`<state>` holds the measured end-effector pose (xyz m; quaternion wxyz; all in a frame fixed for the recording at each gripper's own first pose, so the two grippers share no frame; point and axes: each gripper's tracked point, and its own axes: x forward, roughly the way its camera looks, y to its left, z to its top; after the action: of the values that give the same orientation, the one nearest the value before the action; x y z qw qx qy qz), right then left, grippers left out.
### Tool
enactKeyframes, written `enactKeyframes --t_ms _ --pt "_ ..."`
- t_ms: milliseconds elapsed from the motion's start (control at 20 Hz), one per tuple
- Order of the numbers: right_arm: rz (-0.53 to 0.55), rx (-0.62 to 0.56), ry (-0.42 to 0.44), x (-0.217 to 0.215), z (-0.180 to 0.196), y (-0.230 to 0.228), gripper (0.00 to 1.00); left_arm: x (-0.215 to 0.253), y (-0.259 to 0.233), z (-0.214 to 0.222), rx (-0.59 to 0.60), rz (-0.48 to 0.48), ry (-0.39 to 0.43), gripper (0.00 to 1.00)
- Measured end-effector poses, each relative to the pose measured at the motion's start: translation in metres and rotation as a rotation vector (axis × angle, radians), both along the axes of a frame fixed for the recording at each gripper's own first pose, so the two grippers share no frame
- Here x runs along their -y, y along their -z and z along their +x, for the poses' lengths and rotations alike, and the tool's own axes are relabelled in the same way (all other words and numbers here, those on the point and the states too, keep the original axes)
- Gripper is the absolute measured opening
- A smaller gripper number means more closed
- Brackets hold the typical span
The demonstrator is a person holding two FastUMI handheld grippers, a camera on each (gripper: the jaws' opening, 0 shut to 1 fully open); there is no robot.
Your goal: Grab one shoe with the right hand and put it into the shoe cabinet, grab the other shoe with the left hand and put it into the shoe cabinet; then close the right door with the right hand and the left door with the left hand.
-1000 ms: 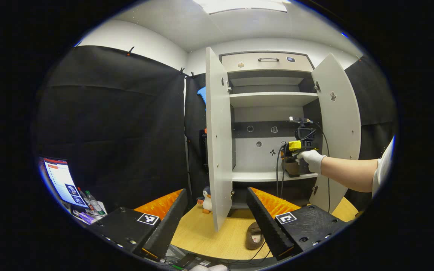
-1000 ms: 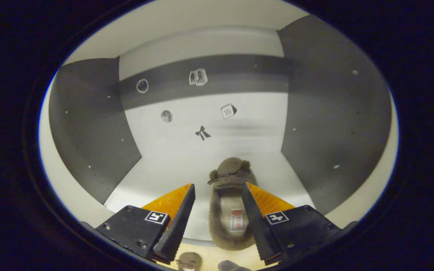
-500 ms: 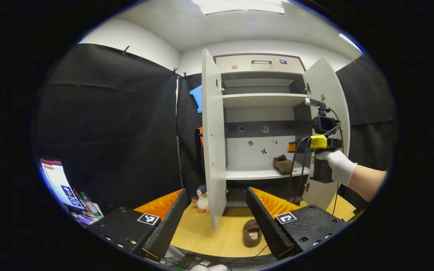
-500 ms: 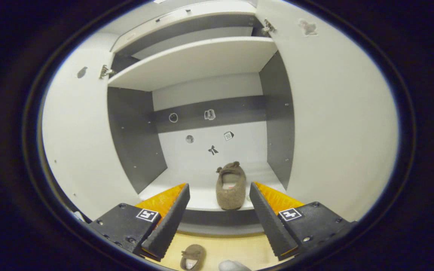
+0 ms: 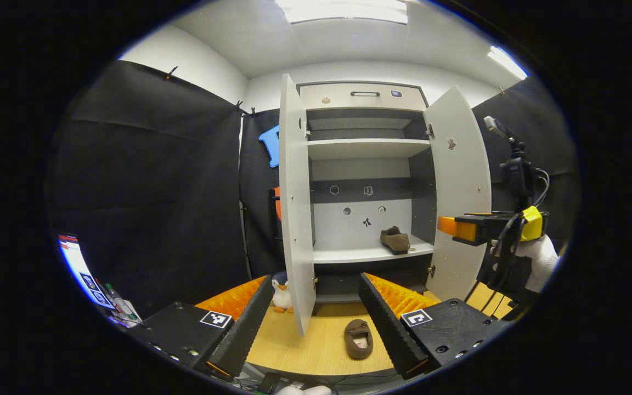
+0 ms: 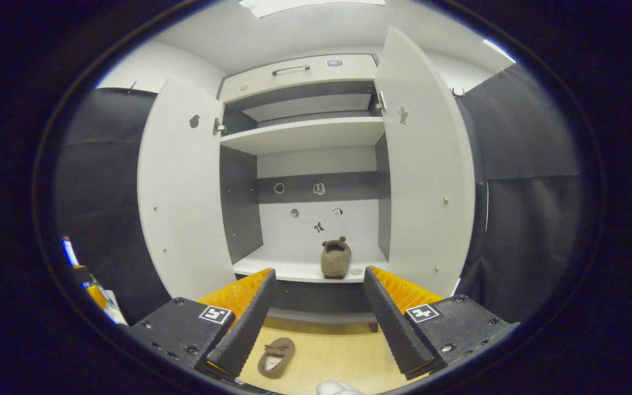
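The shoe cabinet (image 5: 365,99) (image 6: 299,71) stands with both doors swung wide. One brown furry shoe (image 5: 395,240) (image 6: 336,258) rests on its lower shelf, toward the right side. The other brown shoe (image 5: 358,339) (image 6: 276,356) lies on the wooden floor in front of the cabinet. My left gripper (image 5: 316,315) is open and held low above the floor, with the floor shoe between its fingers' lines but farther off. My right gripper (image 6: 319,315) is open and empty, back from the cabinet; in the left gripper view it (image 5: 453,226) hovers at the right, held by a gloved hand (image 5: 538,258).
The left door (image 5: 294,203) and right door (image 5: 456,186) stick out toward me. A penguin toy (image 5: 280,286) stands on the floor by the left door. A lit screen and bottles (image 5: 94,280) sit at the far left. Cables hang from the right gripper.
The right gripper has let go of the shoe on the shelf and pulled back out of the cabinet to the right. The left gripper view has drifted slightly.
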<state>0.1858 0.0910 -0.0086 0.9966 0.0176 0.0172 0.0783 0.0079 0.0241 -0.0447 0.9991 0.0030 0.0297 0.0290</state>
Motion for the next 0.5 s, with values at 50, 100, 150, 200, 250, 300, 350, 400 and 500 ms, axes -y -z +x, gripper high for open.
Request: enactKeyframes --t_ms 50,100,150,200,250,300,350,400,500 --pt "-0.002 0.005 0.005 0.004 -0.012 0.003 1.00 0.002 0.002 0.001 -0.003 0.002 0.009 0.96" --pt "0.003 0.013 0.002 0.013 -0.030 0.004 0.98 0.003 0.004 0.002 -0.005 0.002 0.018 0.96" --pt "0.007 0.020 0.003 0.017 -0.043 0.006 0.98 0.005 0.006 0.003 -0.005 0.001 0.025 0.96" --pt "0.005 0.036 0.008 0.021 -0.051 0.009 1.00 0.007 0.006 0.005 -0.004 -0.001 0.032 0.96" --pt "-0.001 0.048 0.015 0.026 -0.060 0.010 1.00 0.010 0.007 0.007 -0.001 -0.005 0.040 0.96" --pt "-0.009 0.055 0.024 0.031 -0.070 0.015 1.00 0.013 0.009 0.010 -0.002 -0.006 0.046 0.96" --pt "-0.013 0.056 0.030 0.036 -0.078 0.020 1.00 0.016 0.012 0.014 -0.008 -0.005 0.049 0.96" --pt "-0.007 0.047 0.041 0.041 -0.086 0.028 0.97 0.018 0.015 0.017 -0.011 -0.005 0.052 0.96" --pt "0.006 0.040 0.049 0.048 -0.099 0.038 0.98 0.023 0.018 0.024 -0.010 -0.008 0.062 0.96"
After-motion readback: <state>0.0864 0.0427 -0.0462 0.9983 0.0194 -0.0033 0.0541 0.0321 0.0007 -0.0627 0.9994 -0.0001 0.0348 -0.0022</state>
